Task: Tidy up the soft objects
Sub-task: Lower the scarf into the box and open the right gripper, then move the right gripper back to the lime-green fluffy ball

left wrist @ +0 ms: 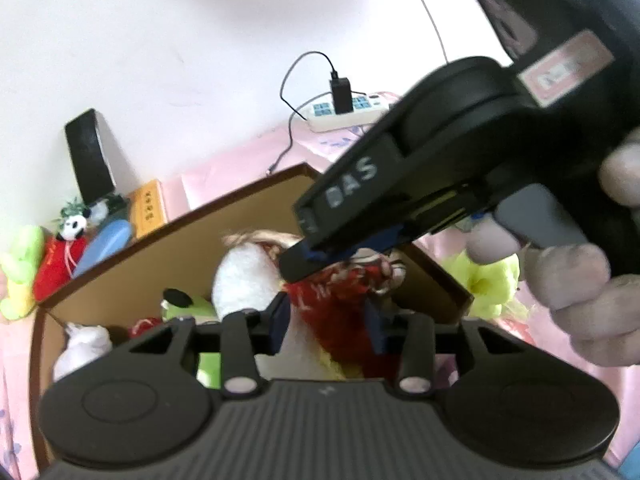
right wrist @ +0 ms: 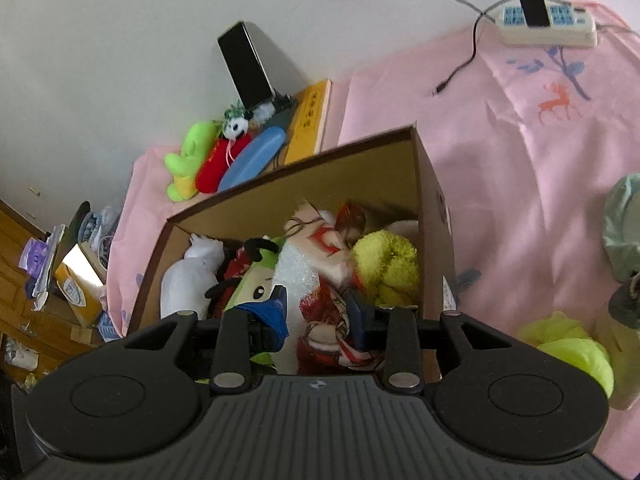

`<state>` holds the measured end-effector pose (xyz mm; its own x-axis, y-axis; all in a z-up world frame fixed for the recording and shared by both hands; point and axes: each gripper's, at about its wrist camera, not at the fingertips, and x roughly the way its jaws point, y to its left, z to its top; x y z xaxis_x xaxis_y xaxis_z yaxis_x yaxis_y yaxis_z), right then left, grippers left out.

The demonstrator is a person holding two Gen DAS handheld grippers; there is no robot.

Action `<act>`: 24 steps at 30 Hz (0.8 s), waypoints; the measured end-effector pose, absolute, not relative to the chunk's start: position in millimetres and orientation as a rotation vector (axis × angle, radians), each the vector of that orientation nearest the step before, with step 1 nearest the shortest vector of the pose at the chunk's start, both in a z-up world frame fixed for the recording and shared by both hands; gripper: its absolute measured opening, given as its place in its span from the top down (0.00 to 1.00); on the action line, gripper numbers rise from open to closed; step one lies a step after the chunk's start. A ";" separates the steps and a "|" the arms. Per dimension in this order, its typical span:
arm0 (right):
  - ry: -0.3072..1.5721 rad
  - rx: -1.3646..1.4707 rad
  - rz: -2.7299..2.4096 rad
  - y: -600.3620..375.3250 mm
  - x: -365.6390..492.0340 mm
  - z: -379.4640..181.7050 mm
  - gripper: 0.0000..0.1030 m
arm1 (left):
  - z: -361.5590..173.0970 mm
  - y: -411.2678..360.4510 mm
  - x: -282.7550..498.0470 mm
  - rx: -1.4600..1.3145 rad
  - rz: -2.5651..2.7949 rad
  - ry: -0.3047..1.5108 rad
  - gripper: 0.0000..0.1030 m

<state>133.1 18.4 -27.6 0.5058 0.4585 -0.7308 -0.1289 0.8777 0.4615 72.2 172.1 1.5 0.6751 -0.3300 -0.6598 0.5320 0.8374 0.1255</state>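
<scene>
Inside brown cardboard box [right wrist: 434, 200], white plush [right wrist: 188, 280], yellow-green plush [right wrist: 386, 264], red-patterned doll [right wrist: 332, 320]

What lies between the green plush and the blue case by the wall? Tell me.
A red plush with a panda head lies between them, touching both; the right wrist view shows it.

Readable text on my feeds

I can read only "DAS" in pale letters on the black body of the right tongs [left wrist: 320, 256]; the pink label above it and the yellow box's [right wrist: 310, 120] characters stay illegible.
</scene>
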 end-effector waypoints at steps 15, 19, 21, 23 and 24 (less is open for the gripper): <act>0.878 0.378 0.325 -9.4 83.8 -2.8 0.84 | 27.1 170.3 45.5 0.305 -0.378 0.660 0.43; 0.865 0.367 0.326 -14.6 73.6 0.5 0.84 | 27.9 163.7 46.0 0.298 -0.333 0.694 0.42; 0.859 0.356 0.327 -17.1 68.5 2.2 0.84 | 27.9 160.6 44.6 0.295 -0.308 0.704 0.42; 0.853 0.345 0.330 -19.4 63.8 3.7 0.84 | 28.7 157.9 43.7 0.290 -0.284 0.710 0.41; 0.849 0.339 0.332 -20.9 61.3 4.1 0.84 | 29.2 156.3 43.2 0.286 -0.274 0.713 0.41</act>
<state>61.3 -20.9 4.1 0.6160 0.4149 -0.6696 -0.1486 0.8960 0.4184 43.2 156.3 29.2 0.7244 -0.1478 -0.6734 0.3407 0.9259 0.1633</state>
